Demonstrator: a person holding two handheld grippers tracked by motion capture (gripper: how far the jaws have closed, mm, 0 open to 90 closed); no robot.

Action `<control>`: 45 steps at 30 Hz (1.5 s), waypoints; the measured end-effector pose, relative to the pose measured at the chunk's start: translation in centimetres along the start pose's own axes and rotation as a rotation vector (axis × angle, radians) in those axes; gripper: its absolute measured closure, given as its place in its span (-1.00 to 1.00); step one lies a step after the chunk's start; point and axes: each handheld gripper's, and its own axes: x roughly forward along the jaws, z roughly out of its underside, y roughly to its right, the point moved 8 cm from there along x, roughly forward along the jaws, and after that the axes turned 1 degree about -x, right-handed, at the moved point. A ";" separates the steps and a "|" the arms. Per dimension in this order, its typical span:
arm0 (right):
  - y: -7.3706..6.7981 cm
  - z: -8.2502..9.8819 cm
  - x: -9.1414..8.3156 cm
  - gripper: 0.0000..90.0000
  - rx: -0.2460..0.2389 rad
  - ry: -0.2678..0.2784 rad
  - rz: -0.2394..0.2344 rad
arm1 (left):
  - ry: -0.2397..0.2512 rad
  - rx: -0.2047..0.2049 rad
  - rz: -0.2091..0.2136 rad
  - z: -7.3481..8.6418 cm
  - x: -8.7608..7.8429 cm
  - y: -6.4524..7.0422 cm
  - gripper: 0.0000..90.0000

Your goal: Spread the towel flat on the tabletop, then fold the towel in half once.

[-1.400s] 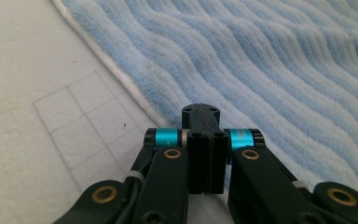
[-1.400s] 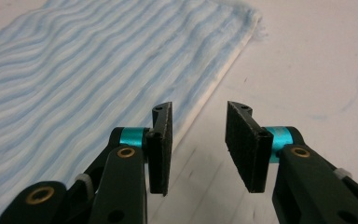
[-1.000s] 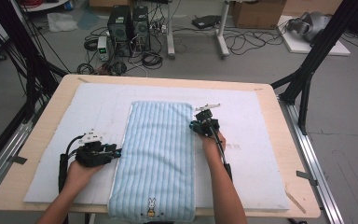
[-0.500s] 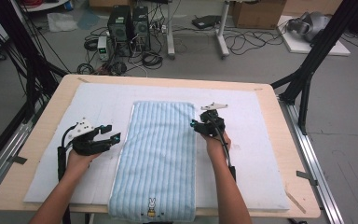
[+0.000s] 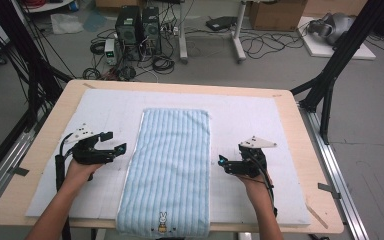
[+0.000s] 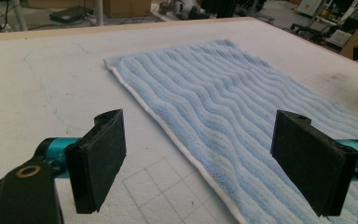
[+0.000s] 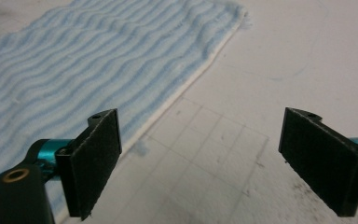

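A light blue striped towel (image 5: 172,165) lies flat as a long folded strip down the middle of the white mat (image 5: 260,125). Its near end, with a small rabbit motif (image 5: 162,222), reaches the table's front edge. My left gripper (image 5: 115,141) hovers just left of the towel's left edge; its jaws have just been opening and stand wide, gripping nothing. In the left gripper view the gripper (image 6: 200,140) looks along the towel (image 6: 223,102). My right gripper (image 5: 223,165) sits just right of the towel's right edge, jaws also just opened. The right gripper view shows its gripper (image 7: 200,140) over bare mat beside the towel (image 7: 74,60).
The mat covers most of a wooden table (image 5: 312,165). Black frame posts (image 5: 330,80) stand at the table's far corners. Computer towers (image 5: 140,25), cables and boxes lie on the floor beyond the far edge.
Both grippers have let go of the towel's edges and opened. The right gripper has drawn back toward the person and off to the right; the left has eased slightly away from the left edge.
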 end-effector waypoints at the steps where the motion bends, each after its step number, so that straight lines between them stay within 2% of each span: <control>1: 0.2 0.2 -0.2 -0.73 -0.009 0.007 0.006 | 0.001 -0.001 0.002 0.0 0.0 0.0 -0.59; 5: 0.6 0.4 -0.5 -0.74 -0.004 0.019 0.014 | 0.002 -0.009 0.003 0.0 0.0 0.0 -0.59; 14: 0.9 0.2 -0.5 -0.75 -0.035 0.041 0.037 | 0.010 -0.023 -0.004 0.1 0.0 0.0 -0.59; 19: 1.1 0.2 -0.6 -0.75 -0.028 0.046 0.049 | 0.002 -0.024 -0.008 0.3 0.1 0.0 -0.59; 31: 0.9 0.3 -0.5 -0.75 -0.012 0.041 0.029 | -0.012 -0.030 -0.015 0.5 0.4 0.0 -0.58; 35: 0.8 0.3 -0.4 -0.75 -0.006 0.034 0.020 | -0.034 -0.043 -0.018 0.8 0.9 -0.4 -0.55; 39: 0.9 0.1 -0.4 -0.75 0.001 0.042 0.015 | -0.019 -0.071 -0.025 0.1 1.3 -1.0 -0.54; 43: 0.9 0.1 -0.4 -0.75 0.008 0.040 0.009 | -0.046 -0.087 -0.044 -1.2 2.6 -2.0 -0.51; 45: 1.0 0.1 -0.4 -0.75 0.009 0.042 0.006 | -0.061 -0.081 -0.049 -1.9 3.3 -2.4 -0.49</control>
